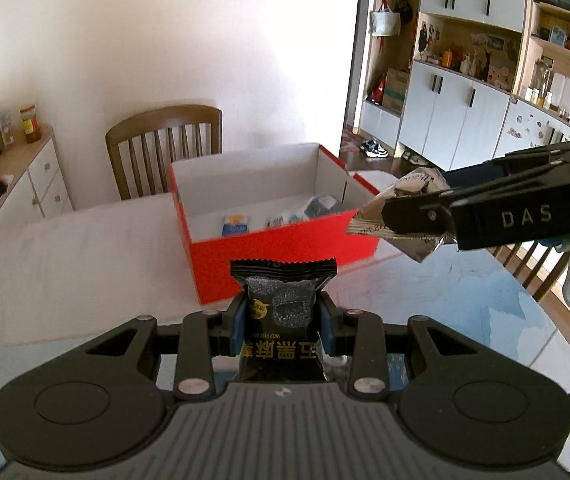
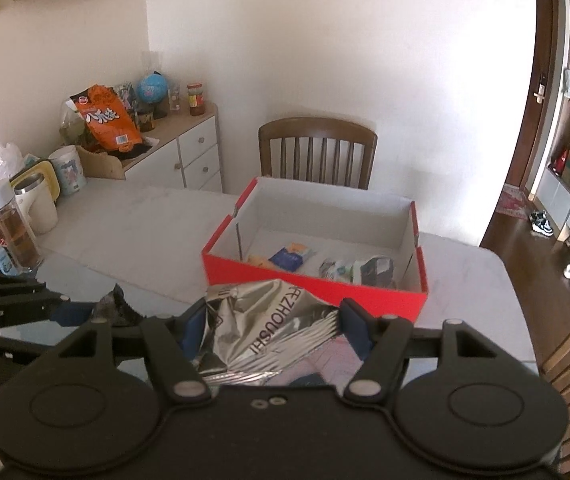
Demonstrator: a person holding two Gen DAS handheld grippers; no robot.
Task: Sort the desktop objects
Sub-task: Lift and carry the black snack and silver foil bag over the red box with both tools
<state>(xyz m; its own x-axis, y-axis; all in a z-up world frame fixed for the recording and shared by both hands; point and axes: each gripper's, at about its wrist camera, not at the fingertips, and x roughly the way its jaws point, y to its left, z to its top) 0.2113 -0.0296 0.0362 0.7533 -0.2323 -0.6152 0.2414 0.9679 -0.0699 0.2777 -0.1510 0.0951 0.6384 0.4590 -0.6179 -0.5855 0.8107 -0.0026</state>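
My left claw (image 1: 281, 322) pinches a black snack packet (image 1: 283, 300) upright between its blue pads, just short of the red box (image 1: 285, 250). My right claw (image 2: 273, 326) pinches a crumpled silver foil packet (image 2: 269, 330) near the box's front corner. The open box sits on the white surface (image 1: 65, 264), small packets (image 2: 291, 258) lying inside, a wooden chair (image 2: 317, 152) behind it.

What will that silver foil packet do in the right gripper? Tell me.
The silver foil packet is already creased, so it will probably flex and crumple further. Its glossy surface may slip between the right gripper pads. It looks light.
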